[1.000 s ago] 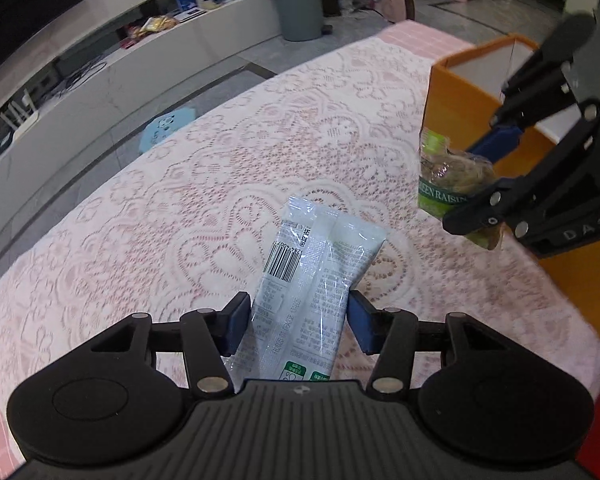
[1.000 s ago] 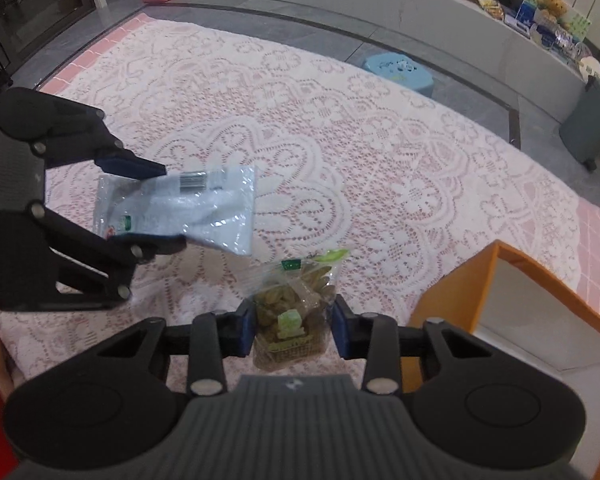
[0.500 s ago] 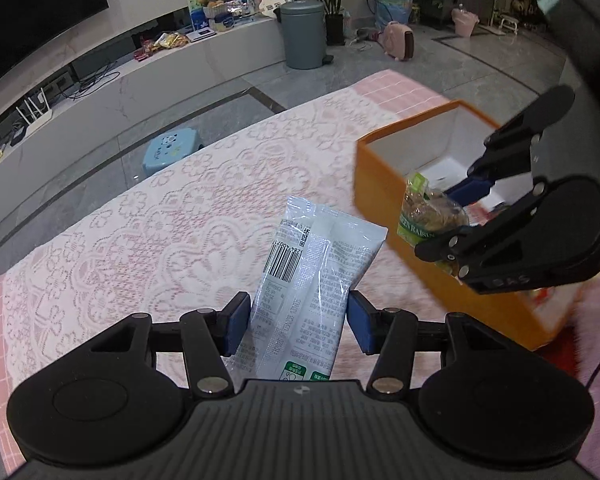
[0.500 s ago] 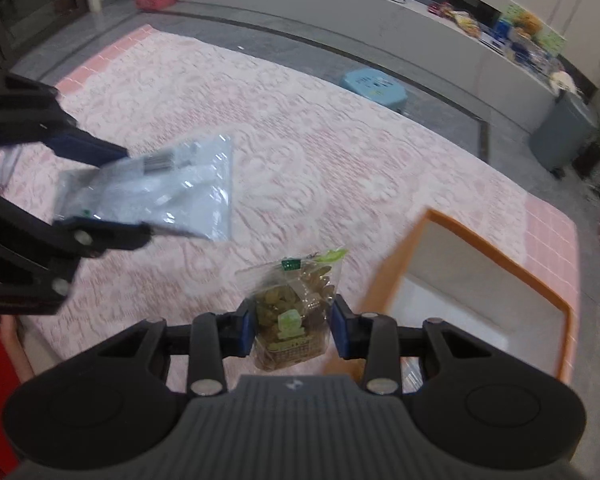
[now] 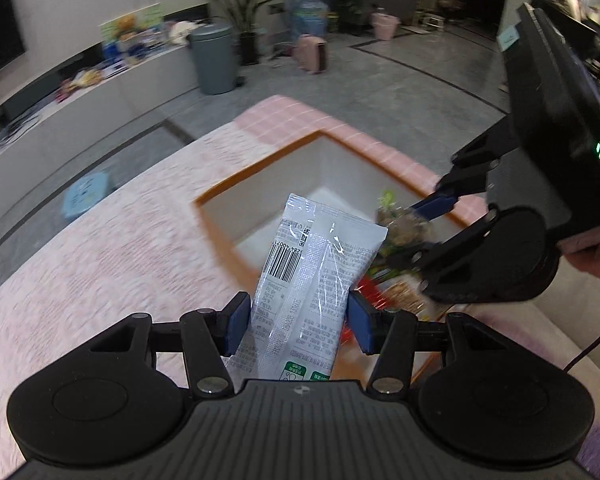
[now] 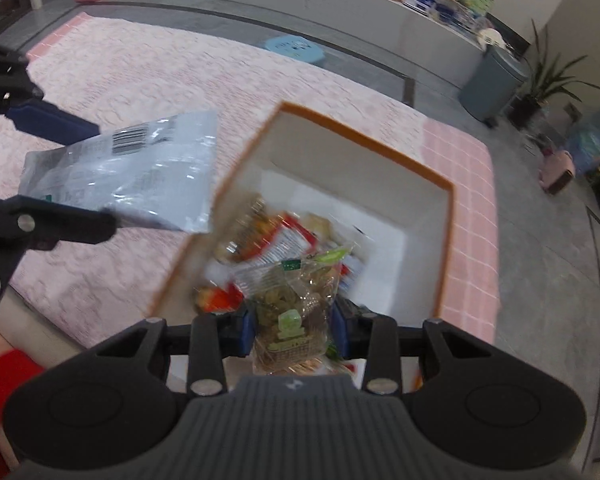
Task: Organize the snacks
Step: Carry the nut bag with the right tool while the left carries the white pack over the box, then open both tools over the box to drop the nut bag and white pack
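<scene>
Two snack packets in transit, one per gripper. Left gripper: blue pads pinching a white barcoded packet by its lower half, the upper end standing free at frame centre, over the near rim of the orange box. Right gripper: pads pressed onto a clear raisin bag, low in the right wrist view, above the box interior where several red and clear wrappers already lie, blurred. Box sits on the pink lace tablecloth. Risks, as judged: the white packet, released this close to the rim, may catch the wall and tip out onto the cloth; both grippers converging on one opening may knock together; the thin raisin bag may slip or crush under the pinch
</scene>
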`<action>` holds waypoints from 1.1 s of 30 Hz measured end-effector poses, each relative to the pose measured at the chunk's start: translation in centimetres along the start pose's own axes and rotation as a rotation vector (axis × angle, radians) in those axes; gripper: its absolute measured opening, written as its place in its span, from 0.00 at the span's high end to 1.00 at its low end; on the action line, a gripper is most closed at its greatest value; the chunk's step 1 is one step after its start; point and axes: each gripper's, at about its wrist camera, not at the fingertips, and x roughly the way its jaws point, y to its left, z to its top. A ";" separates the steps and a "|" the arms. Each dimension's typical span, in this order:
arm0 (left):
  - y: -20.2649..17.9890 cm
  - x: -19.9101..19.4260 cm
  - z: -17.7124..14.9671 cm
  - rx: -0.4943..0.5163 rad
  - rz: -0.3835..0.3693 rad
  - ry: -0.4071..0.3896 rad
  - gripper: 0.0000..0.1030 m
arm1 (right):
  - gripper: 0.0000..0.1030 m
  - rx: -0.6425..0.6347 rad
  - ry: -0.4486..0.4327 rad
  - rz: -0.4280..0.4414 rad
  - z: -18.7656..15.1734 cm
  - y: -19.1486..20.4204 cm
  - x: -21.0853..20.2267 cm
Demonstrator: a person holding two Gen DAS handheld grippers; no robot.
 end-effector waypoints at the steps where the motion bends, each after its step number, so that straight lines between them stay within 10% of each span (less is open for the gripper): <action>1: -0.5 0.6 0.5 0.012 -0.003 0.000 0.42 | 0.65 0.001 -0.001 -0.003 -0.3 -0.4 0.2; 15: -1.3 11.4 4.9 0.120 0.034 -0.008 0.42 | 0.65 0.055 -0.038 -0.020 -0.1 -6.0 6.0; 33: -0.4 16.3 5.2 0.180 0.112 0.084 0.41 | 0.64 0.008 0.001 -0.002 0.7 -6.7 10.9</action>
